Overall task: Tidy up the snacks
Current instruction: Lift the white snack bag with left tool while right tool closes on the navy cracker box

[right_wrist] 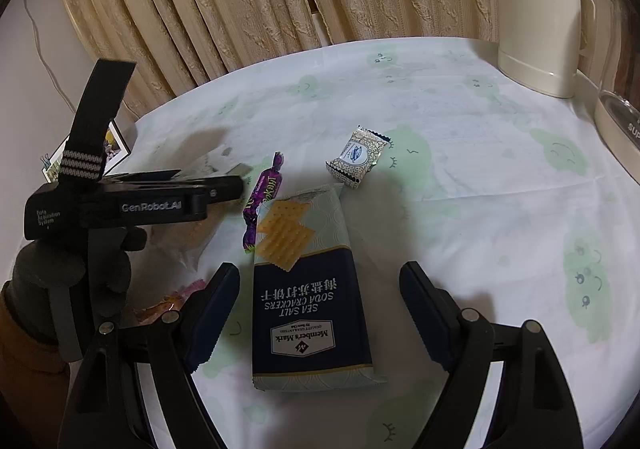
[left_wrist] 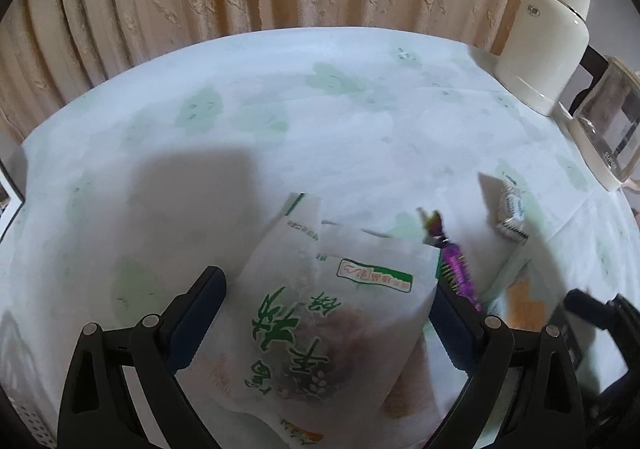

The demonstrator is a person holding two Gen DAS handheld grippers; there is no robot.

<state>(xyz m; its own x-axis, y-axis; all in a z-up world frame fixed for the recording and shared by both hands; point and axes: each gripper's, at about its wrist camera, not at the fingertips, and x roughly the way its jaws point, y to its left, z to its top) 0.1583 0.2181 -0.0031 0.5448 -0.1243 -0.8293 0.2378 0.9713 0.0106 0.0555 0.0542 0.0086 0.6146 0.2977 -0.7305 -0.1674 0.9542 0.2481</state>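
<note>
Lying lengthwise between the spread fingers of the right gripper, the navy soda cracker pack runs its long axis straight away from the camera, its printed end near and its pale green end with the cracker picture far. The jaws stand wide, clear of the pack on both sides. Just beside its far left corner lies a purple twist-wrapped candy, angled a little off the pack's line, touching or nearly touching its edge. Beyond the pack's far end, slightly right, a small silver patterned packet rests apart from it.

To the left, a gloved hand holds the left gripper, whose fingers are also spread wide on either side of a white bag with green lettering; the bag's long axis points away between them, and whether the pads touch it cannot be told. The purple candy shows just past the left gripper's right finger.

Everything sits on a white tablecloth with pale green smiling shapes. A cream kettle and a glass jug stand at the far right edge, and beige patterned curtains hang behind the table.
</note>
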